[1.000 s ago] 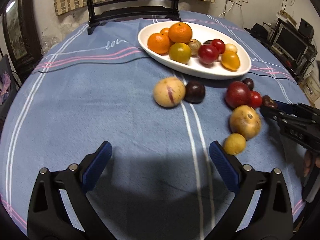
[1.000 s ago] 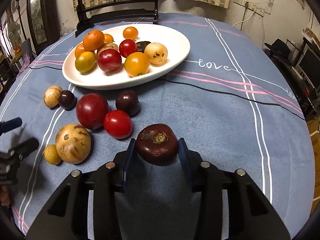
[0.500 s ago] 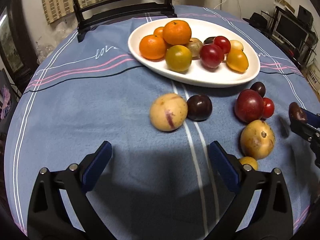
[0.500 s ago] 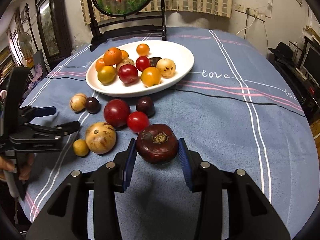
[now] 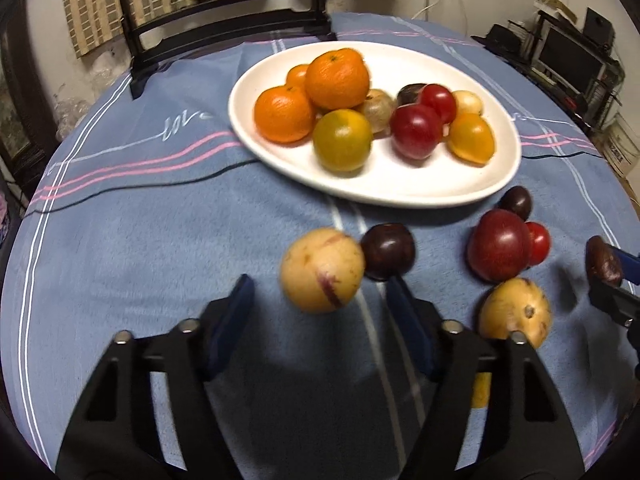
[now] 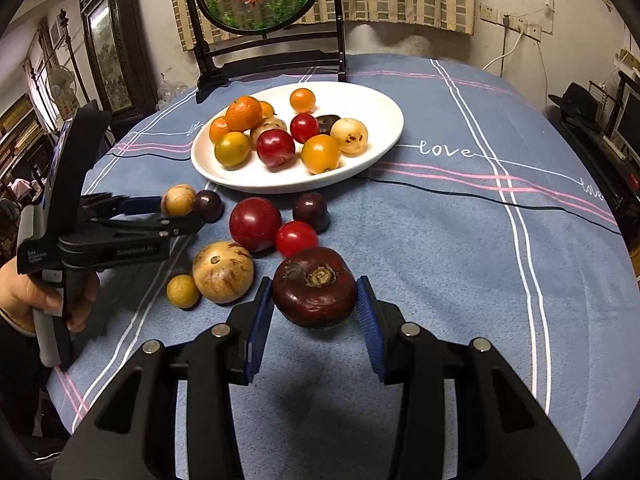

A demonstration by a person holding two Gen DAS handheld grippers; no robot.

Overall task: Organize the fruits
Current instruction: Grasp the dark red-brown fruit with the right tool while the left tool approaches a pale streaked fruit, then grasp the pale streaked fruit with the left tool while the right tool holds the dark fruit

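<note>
A white oval plate (image 5: 420, 188) (image 6: 376, 128) holds oranges, red and yellow fruits. My right gripper (image 6: 316, 312) is shut on a dark maroon round fruit (image 6: 315, 287) and holds it above the cloth; this fruit also shows at the right edge of the left wrist view (image 5: 602, 261). My left gripper (image 5: 320, 304) is open, its fingers on either side of a pale yellow fruit with a purple streak (image 5: 322, 270) (image 6: 178, 200), apart from it. A dark plum (image 5: 387, 251) touches that fruit.
Loose on the blue cloth: a big red fruit (image 6: 255, 224), a small red tomato (image 6: 296, 239), a dark plum (image 6: 311, 211), a tan round fruit (image 6: 223, 272), a small yellow fruit (image 6: 183, 291). A black-framed stand (image 6: 264, 60) stands behind the plate.
My left gripper has moved forward to the pale yellow fruit and its jaws have narrowed around it. My right gripper has lifted and drawn back with the maroon fruit.
</note>
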